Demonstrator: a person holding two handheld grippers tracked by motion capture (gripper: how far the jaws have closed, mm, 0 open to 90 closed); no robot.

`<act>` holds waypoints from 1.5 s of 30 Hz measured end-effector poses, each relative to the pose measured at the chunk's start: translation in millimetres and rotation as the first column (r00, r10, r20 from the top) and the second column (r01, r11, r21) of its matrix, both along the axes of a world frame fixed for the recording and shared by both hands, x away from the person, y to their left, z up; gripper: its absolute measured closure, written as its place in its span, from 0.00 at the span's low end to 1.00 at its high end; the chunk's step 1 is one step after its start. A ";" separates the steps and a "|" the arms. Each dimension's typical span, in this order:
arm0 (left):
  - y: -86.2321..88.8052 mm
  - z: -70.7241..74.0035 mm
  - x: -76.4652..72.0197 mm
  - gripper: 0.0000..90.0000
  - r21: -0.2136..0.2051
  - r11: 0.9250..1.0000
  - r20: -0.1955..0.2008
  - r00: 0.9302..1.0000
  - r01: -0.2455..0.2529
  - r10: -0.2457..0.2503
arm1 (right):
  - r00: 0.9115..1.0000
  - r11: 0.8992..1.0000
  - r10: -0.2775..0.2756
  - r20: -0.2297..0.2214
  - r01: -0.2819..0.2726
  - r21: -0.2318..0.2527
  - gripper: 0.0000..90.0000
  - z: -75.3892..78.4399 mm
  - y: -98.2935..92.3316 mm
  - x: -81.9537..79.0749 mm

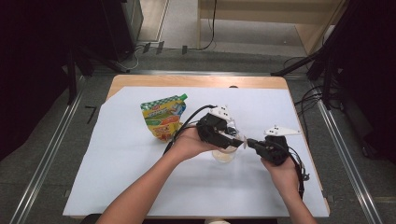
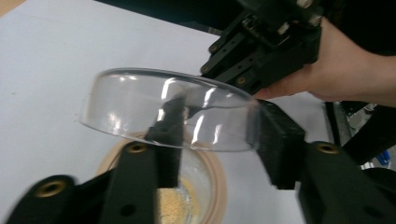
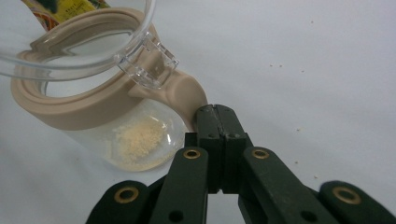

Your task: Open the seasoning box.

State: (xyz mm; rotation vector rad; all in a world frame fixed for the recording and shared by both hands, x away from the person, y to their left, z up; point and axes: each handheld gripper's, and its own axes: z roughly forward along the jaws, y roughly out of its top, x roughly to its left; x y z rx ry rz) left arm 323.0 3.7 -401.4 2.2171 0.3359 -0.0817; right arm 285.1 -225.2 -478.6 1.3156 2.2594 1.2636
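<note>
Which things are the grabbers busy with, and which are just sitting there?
Busy with:
- clear lid, between the left gripper jaws, lifted off the jar
- jar with beige rim and pale grains, its tab pinched by the right gripper

Just sitting there:
- colourful pouch
- white sheet

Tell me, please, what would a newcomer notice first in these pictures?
The eye goes to the middle of the white sheet, where the left gripper grips the clear domed lid just above a clear jar with a beige rim and some pale grains inside. The right gripper, shut, presses against the jar's beige tab. Behind them, to the left, lies a colourful spouted pouch.
</note>
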 end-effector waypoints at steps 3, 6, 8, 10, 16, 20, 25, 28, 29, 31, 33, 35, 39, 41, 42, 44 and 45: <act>-3.9 2.1 -1.8 0.77 0.004 1.000 -0.015 1.000 0.004 -0.004 | 1.000 1.000 0.000 0.000 0.000 0.000 1.00 0.4 0.0 -0.3; -7.0 3.4 -0.3 0.80 0.006 1.000 -0.048 0.999 -0.002 0.003 | 1.000 1.000 0.000 0.001 0.000 0.002 1.00 0.4 -0.4 -0.1; -9.2 4.7 0.4 0.81 0.017 1.000 -0.053 0.999 -0.001 0.002 | 1.000 1.000 0.000 0.000 0.000 0.004 1.00 0.3 -0.7 0.0; -10.6 5.4 0.8 0.81 0.021 1.000 -0.058 0.998 0.000 0.001 | 1.000 1.000 0.001 -0.002 -0.001 0.008 1.00 0.1 -1.0 0.1; -21.2 2.7 5.9 0.79 -0.002 1.000 -0.095 0.995 0.012 -0.012 | 1.000 1.000 -0.001 -0.001 0.001 0.011 1.00 -0.1 -0.7 -0.1; -26.3 1.0 6.6 0.78 -0.015 1.000 -0.093 0.996 0.007 -0.009 | 1.000 1.000 0.002 -0.006 -0.002 0.016 1.00 -0.2 -1.5 0.3; -30.8 0.6 6.4 0.69 0.013 1.000 -0.090 0.996 -0.015 0.016 | 1.000 1.000 0.005 0.007 -0.005 0.015 1.00 0.2 -1.8 -0.4; -28.9 2.1 5.1 0.68 0.006 1.000 -0.094 0.996 -0.006 0.007 | 1.000 1.000 0.006 0.012 -0.007 0.019 0.98 0.4 -2.9 -0.6; -27.6 3.5 4.3 0.67 0.006 1.000 -0.094 0.996 -0.003 0.004 | 1.000 1.000 0.005 0.010 -0.005 0.020 0.98 0.5 -2.9 -0.8; -24.3 6.0 1.5 0.64 -0.002 1.000 -0.095 0.996 0.001 -0.001 | 1.000 1.000 0.003 0.012 -0.003 0.023 0.97 1.0 -3.7 -1.4; -20.2 7.1 -0.2 0.59 0.006 1.000 -0.110 0.994 0.003 -0.002 | 1.000 1.000 0.003 0.014 -0.003 0.024 0.96 1.1 -4.9 -1.6; -14.3 6.5 -1.5 0.57 0.012 1.000 -0.119 0.993 -0.009 0.011 | 1.000 1.000 -0.003 0.013 0.002 0.027 0.95 1.2 -6.4 -2.4; 0.3 3.9 -0.1 0.63 0.019 0.999 -0.172 0.985 -0.025 0.028 | 1.000 0.999 -0.012 0.016 0.012 0.033 0.93 2.6 -9.4 -5.3; 8.1 2.9 -2.4 0.63 0.010 0.999 -0.159 0.986 -0.044 0.045 | 1.000 0.999 -0.011 0.011 0.011 0.043 0.91 3.4 -10.5 -8.0; 12.3 2.7 -3.4 0.64 0.002 0.999 -0.155 0.987 -0.049 0.049 | 1.000 0.999 -0.010 0.010 0.010 0.045 0.90 3.8 -11.0 -9.7; 16.1 2.5 -5.0 0.63 -0.003 0.998 -0.152 0.987 -0.056 0.055 | 1.000 0.999 -0.001 0.007 0.001 0.051 0.88 3.7 -12.0 -13.0; 23.5 1.7 -7.6 0.62 -0.007 0.997 -0.143 0.987 -0.073 0.071 | 1.000 0.998 -0.002 0.002 0.002 0.055 0.86 3.9 -12.5 -15.4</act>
